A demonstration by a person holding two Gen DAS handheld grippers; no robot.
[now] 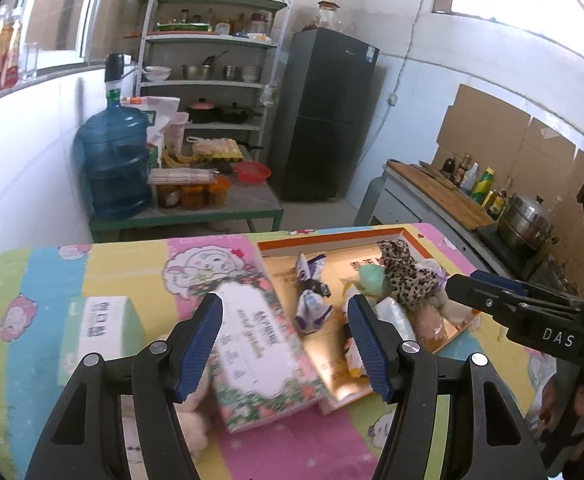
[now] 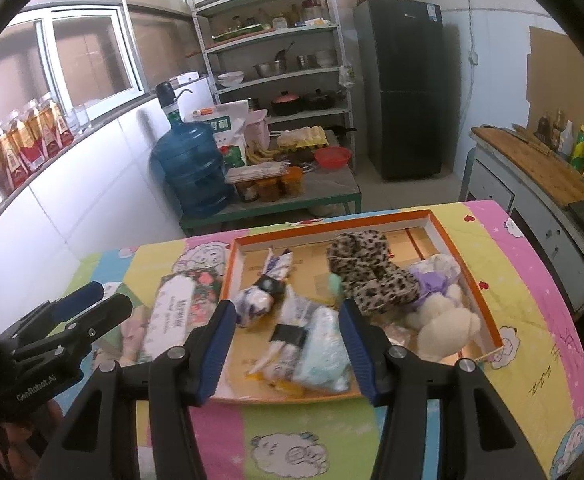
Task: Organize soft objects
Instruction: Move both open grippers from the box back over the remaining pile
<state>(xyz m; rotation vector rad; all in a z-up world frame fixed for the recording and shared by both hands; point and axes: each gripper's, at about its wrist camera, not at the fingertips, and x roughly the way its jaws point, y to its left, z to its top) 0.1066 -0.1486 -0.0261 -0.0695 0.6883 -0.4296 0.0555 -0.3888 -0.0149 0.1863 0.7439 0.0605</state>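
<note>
An orange-rimmed shallow box (image 2: pixel 432 216) lies on a colourful cartoon table cover and holds soft things: a leopard-print cloth (image 2: pixel 368 276), a cream plush toy (image 2: pixel 444 320), a purple-white bundle (image 2: pixel 259 300), and a pale wrapped pack (image 2: pixel 324 348). My right gripper (image 2: pixel 287 344) hovers open above the box's near edge, nothing between its fingers. My left gripper (image 1: pixel 287 344) is open over a floral tissue pack (image 1: pixel 259 356) left of the box (image 1: pixel 408 236). A cream plush (image 1: pixel 191 420) lies under its left finger. The leopard cloth (image 1: pixel 408 280) shows here too.
A green-white tissue pack (image 1: pixel 99 332) sits left on the table cover (image 1: pixel 51 280). Beyond stand a low green table with a blue water jug (image 1: pixel 115 160), jars, shelves (image 1: pixel 211 60) and a dark fridge (image 1: pixel 328 116). A counter with a pot (image 1: pixel 528 220) runs along the right.
</note>
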